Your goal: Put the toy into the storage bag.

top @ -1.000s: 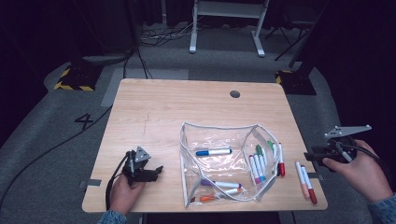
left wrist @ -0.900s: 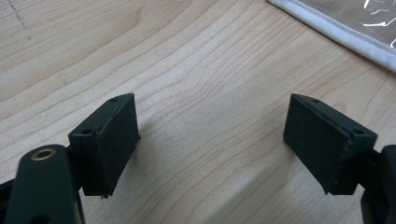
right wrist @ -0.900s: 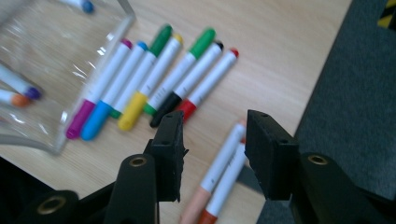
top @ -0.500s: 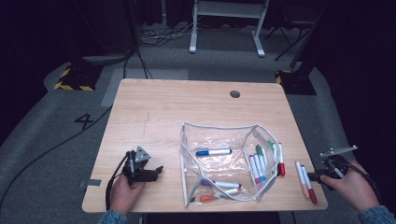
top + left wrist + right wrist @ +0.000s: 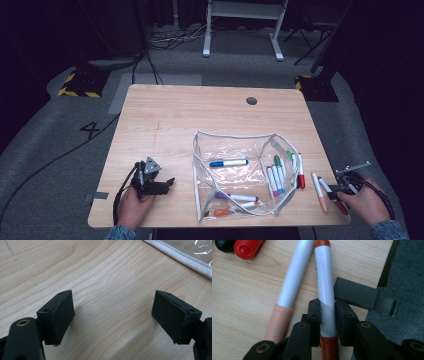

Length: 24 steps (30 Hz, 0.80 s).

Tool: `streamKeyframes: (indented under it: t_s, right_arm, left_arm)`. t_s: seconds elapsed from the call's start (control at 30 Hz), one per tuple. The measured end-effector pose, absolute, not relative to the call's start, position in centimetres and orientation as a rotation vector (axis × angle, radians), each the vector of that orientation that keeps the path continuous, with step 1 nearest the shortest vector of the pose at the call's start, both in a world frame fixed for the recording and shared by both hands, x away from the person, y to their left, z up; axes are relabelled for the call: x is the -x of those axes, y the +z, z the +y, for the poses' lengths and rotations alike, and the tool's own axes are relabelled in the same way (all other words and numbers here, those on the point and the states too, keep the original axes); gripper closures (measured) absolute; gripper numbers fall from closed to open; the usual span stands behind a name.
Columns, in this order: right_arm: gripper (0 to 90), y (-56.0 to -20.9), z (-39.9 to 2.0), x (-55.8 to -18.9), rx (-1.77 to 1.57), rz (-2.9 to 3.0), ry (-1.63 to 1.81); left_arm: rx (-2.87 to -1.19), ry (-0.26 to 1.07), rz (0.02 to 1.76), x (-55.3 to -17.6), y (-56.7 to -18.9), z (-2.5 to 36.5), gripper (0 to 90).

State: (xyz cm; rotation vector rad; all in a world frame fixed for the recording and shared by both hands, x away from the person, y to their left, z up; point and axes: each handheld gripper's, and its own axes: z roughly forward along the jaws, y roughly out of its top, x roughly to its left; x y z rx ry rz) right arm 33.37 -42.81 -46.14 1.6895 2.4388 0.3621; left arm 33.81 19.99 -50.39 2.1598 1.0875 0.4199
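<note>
Tongs in the person's left hand point(image 5: 131, 206) rest low over the near left part of the worktop point(image 5: 190, 115); these left tongs point(image 5: 168, 183) stand wide open, and in the left gripper view the left tongs point(image 5: 112, 315) have nothing but bare wood between the two black pads, with a strip of white zipper edging just past them at the upper right.

Further right, near the middle, lies a clear pouch point(image 5: 240, 150) with its mouth gaping toward the right. Inside it a blue marker point(image 5: 229, 162) lies crosswise, and a purple marker point(image 5: 237, 197) and an orange marker point(image 5: 231, 210) sit close to the near edge. At the pouch's open right side a cluster of markers point(image 5: 278, 175) lies side by side, with a red marker point(image 5: 301, 172) at the outer edge of that group.

Right again, on bare wood near the worktop's right edge, a peach-capped marker point(image 5: 319, 192) lies beside a dark red marker point(image 5: 334, 195), the two nearly touching. The right hand point(image 5: 364, 202) brings the right tongs point(image 5: 345, 190) down onto this pair. In the right gripper view the right tongs point(image 5: 327, 315) have just been closing, and their pads now press on both sides of the dark red marker point(image 5: 325, 285) near its rear end, while the peach-capped marker point(image 5: 292, 282) lies free just beside it on the wood. A strip of black tape point(image 5: 364, 296) sits at the worktop's edge right behind the grip.
</note>
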Motion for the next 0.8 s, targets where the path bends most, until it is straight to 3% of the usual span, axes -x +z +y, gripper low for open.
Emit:
streamKeyframes:
  t_s: [0.27,0.8]
  right_arm:
    - [77.2,-44.4,-42.5,-33.2,-1.667,2.427,0.421]
    - [77.2,-35.0,-37.7,-32.8,-1.32,2.541,0.688]
  left_arm:
    - [-2.16,0.42,1.087,-33.8,-50.4,20.0,18.4]
    - [-2.159,0.415,1.091,-33.8,-50.4,20.0,18.4]
